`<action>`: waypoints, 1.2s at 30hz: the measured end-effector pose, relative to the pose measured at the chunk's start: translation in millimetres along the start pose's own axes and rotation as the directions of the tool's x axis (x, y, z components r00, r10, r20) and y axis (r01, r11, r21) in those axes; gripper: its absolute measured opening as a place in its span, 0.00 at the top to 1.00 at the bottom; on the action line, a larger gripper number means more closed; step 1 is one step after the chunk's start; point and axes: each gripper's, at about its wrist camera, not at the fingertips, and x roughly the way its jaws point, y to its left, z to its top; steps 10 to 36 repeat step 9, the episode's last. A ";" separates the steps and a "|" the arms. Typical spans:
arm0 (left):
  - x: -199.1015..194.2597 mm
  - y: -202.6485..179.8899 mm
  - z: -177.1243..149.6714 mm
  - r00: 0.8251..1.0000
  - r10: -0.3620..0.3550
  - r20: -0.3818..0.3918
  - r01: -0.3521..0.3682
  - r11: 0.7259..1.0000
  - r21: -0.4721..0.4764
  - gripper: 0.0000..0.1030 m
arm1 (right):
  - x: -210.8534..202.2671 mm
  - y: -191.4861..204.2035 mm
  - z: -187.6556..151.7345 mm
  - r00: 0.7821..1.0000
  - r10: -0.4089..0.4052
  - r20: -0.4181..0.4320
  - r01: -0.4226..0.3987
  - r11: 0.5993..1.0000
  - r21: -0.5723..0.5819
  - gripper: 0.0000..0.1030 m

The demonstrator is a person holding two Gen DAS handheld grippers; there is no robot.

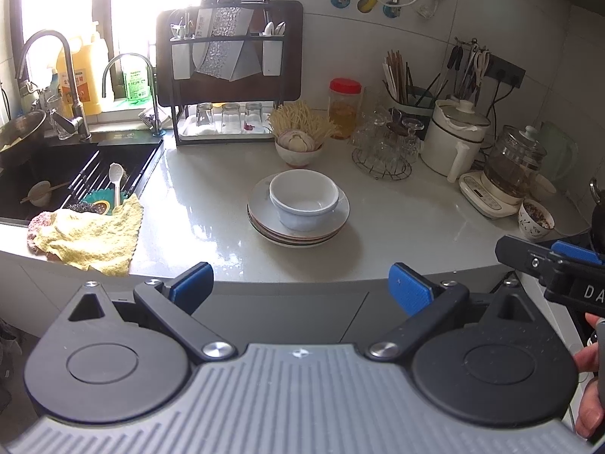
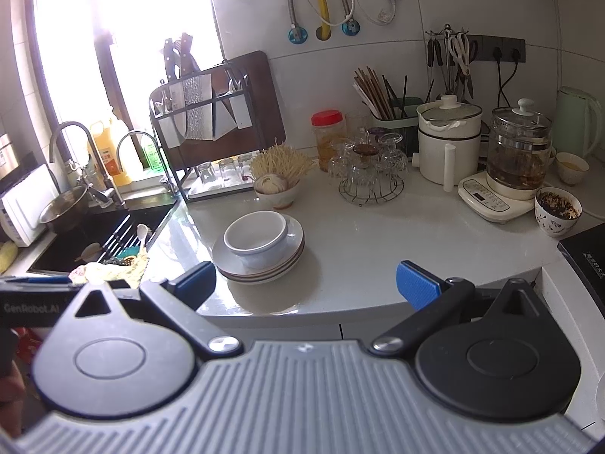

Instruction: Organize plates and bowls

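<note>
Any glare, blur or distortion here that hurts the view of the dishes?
Left wrist view: window blown out, sheen on countertop, yet white bowl and stacked plates read sharp. Right wrist view: same washed-out window, fisheye bends the counter edge; bowl clear.

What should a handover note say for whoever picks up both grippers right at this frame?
Left gripper: open, empty, held back at the counter's front edge.
Right gripper: open, empty, also short of the counter.
White bowl sits upright on a stack of plates in the middle of the counter; neither gripper touches them.
Nearby: a bowl of garlic behind the stack, a yellow cloth by the sink.
Done: the plates are stacked, with the bowl on top.
Left: I cannot tell where the stack should end up; probably lift the bowl off first, then move the plates.
</note>
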 end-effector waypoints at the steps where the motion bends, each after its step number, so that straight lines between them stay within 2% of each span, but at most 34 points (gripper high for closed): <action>1: -0.6 0.3 -0.4 1.000 0.001 0.001 -0.001 1.000 -0.001 0.02 | -0.3 0.7 0.0 1.000 0.001 0.001 -0.001 1.000 0.001 0.00; 36: -4.0 4.8 -2.4 1.000 0.008 0.008 -0.008 1.000 -0.010 0.02 | -1.5 4.5 -1.8 1.000 0.004 -0.001 -0.004 1.000 -0.012 0.00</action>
